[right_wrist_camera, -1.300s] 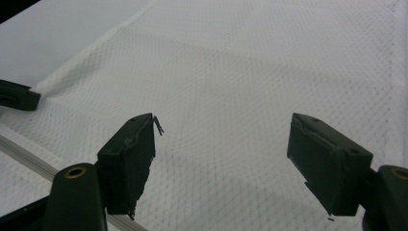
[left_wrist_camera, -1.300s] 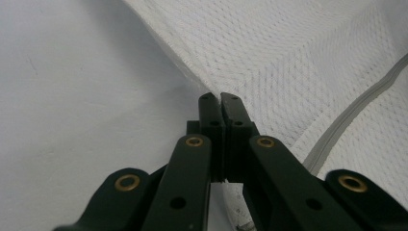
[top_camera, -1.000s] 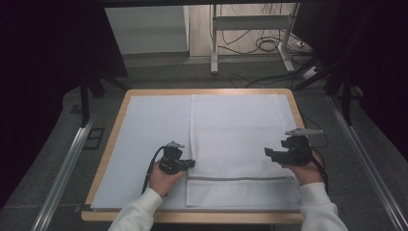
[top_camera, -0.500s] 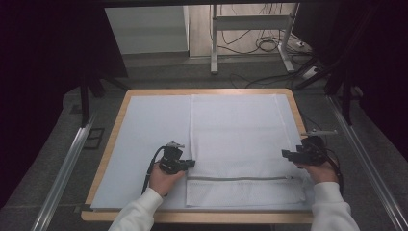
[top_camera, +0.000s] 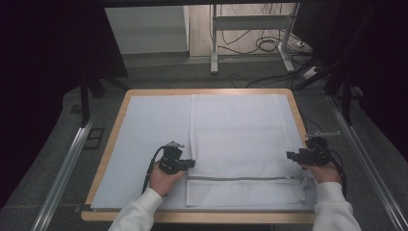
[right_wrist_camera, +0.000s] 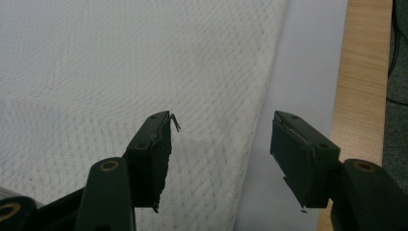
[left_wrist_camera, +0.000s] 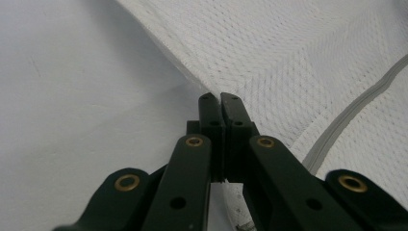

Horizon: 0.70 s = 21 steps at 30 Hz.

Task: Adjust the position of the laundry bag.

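A white textured towel (top_camera: 238,134) lies flat on the right half of the board, with a grey stripe (top_camera: 235,178) across its near end. My left gripper (top_camera: 192,163) sits at the towel's left edge; in the left gripper view the left gripper (left_wrist_camera: 220,98) is shut with its jaws pressed together on that edge of the towel (left_wrist_camera: 298,53). My right gripper (top_camera: 290,155) is at the towel's right edge. The right gripper (right_wrist_camera: 223,127) is open there, one jaw over the towel (right_wrist_camera: 120,57) and the other over the bare sheet beside it.
A white sheet (top_camera: 149,125) covers the wooden table (top_camera: 108,159), whose rim (right_wrist_camera: 363,62) runs close to my right gripper. Metal rails flank the table on both sides. A desk frame and cables stand on the floor beyond the far edge.
My right gripper has moved to the right, from over the towel to its right edge. The left gripper has stayed in place.
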### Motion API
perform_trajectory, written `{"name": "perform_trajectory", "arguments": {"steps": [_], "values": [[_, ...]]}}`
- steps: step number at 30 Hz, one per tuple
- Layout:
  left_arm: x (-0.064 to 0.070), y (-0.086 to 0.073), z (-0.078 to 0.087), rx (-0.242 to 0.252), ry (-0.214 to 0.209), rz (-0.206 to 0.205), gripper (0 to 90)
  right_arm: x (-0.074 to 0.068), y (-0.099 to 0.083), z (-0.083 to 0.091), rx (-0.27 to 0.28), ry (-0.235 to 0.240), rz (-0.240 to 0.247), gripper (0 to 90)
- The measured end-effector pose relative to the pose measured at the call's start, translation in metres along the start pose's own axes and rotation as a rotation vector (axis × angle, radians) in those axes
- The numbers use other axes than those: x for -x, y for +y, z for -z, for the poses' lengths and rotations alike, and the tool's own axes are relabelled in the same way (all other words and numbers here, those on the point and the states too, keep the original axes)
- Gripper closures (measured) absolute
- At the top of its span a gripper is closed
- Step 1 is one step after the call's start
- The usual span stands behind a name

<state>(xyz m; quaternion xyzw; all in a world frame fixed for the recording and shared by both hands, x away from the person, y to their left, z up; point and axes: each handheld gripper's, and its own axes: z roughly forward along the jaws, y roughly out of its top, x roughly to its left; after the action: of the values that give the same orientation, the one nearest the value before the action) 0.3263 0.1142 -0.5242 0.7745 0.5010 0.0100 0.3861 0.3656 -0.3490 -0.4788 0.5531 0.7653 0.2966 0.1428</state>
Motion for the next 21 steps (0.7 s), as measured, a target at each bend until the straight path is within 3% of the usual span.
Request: {"name": "perform_trajectory", "arguments": {"steps": [9, 21], "values": [[0.000, 0.000, -0.001, -0.001, -0.001, 0.002, 89.6, 0.007, -0.003, -0.007, -0.032, 0.019, -0.036, 41.1], [0.000, 0.001, 0.000, -0.001, -0.002, -0.003, 89.6, 0.006, -0.005, -0.015, -0.071, 0.012, -0.022, 45.5]]}}
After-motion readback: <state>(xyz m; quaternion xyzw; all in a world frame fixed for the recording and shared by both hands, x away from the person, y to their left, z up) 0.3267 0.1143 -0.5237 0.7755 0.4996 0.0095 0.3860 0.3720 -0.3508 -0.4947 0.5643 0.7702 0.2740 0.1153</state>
